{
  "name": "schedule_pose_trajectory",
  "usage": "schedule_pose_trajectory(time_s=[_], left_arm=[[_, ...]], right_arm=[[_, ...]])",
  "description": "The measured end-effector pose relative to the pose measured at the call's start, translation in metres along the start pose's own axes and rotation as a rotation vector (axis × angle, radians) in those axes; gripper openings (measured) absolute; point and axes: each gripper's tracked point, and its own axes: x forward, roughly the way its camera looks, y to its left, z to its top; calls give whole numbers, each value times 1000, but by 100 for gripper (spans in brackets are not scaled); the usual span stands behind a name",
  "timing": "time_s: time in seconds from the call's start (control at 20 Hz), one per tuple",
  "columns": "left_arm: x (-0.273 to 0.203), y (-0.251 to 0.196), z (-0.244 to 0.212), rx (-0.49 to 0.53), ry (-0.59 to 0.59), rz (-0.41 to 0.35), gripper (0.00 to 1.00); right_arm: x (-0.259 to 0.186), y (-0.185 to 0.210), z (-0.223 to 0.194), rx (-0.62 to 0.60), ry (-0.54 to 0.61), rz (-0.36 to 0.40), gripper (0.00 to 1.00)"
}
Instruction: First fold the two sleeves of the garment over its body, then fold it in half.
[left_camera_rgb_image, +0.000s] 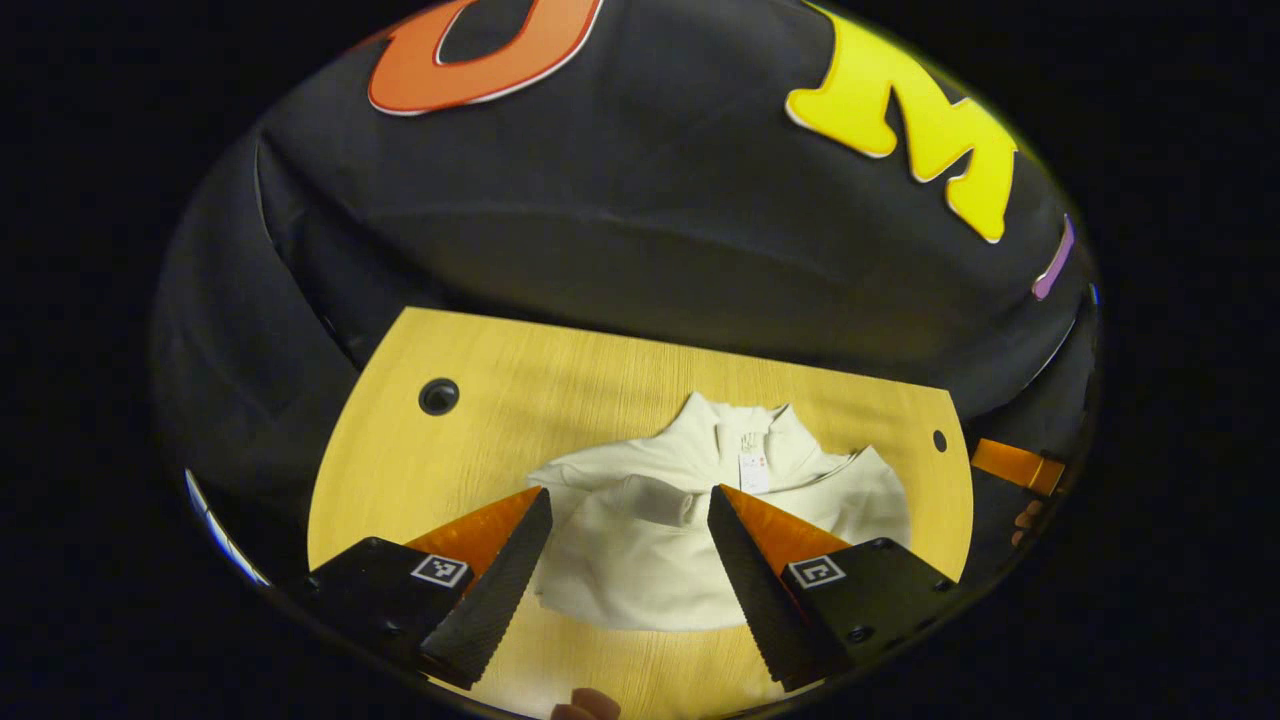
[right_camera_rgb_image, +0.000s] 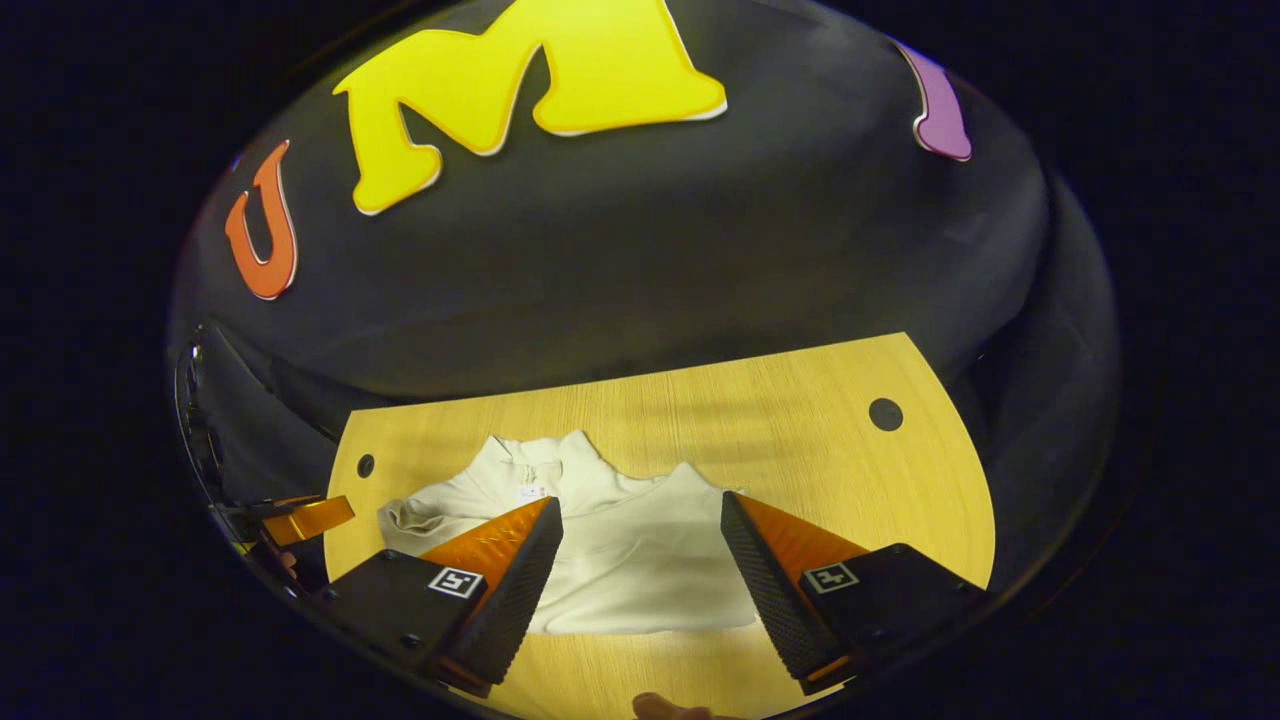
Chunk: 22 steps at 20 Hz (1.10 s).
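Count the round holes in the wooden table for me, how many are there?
2. One hole is near one back corner of the table, the other hole near the opposite back corner. The shirt may hide more.

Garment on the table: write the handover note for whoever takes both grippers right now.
Left gripper: open, holding nothing, above the garment.
Right gripper: open, holding nothing, also above it.
The cream high-collar garment lies on the wooden table, collar toward the booth wall, in a compact bundle with a straight near edge.
Done, as far as it looks: sleeves folded in over the body and the garment apparently folded in half.
Left: confirm the fold is neat, smooth if needed, then withdraw both grippers.
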Motion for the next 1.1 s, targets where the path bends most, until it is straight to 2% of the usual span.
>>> schedule_pose_trajectory(time_s=[0.1, 0.2, 0.3, 0.4, 0.5, 0.65, 0.7, 0.75, 0.8, 0.85, 0.9, 0.95, 1.05, 1.1], left_arm=[[-40, 2, 28, 27, -139, 12, 100], [-88, 0, 55, 64, -296, 25, 100], [-142, 6, 77, 114, -444, 73, 99], [-191, 6, 91, 156, -584, 111, 99], [-232, 1, 94, 180, -692, 117, 99], [-282, -6, 93, 190, -776, 108, 99], [-293, -8, 88, 178, -786, 107, 98], [-306, -9, 79, 163, -788, 98, 98], [-317, -11, 67, 146, -785, 89, 90], [-323, -13, 56, 136, -792, 87, 98], [-325, -17, 46, 131, -793, 87, 99], [-326, -19, 34, 126, -794, 91, 90], [-324, -24, 13, 119, -783, 85, 90], [-323, -27, 1, 113, -772, 82, 99]], right_arm=[[-39, 3, 18, -6, -101, 9, 97], [-86, 9, 38, -32, -229, 18, 99], [-139, 14, 58, -45, -378, 24, 97], [-202, 16, 77, -44, -523, 19, 99], [-250, 17, 86, -74, -623, 6, 98], [-293, 26, 71, -119, -685, 1, 98], [-303, 27, 62, -120, -696, 1, 96], [-314, 28, 54, -120, -707, 2, 98], [-325, 26, 45, -120, -722, -6, 98], [-336, 23, 36, -118, -740, -16, 96], [-344, 21, 25, -122, -763, -23, 96], [-351, 18, 16, -124, -785, -41, 96], [-355, 12, -6, -123, -799, -63, 96], [-353, 15, -20, -119, -787, -57, 98]])
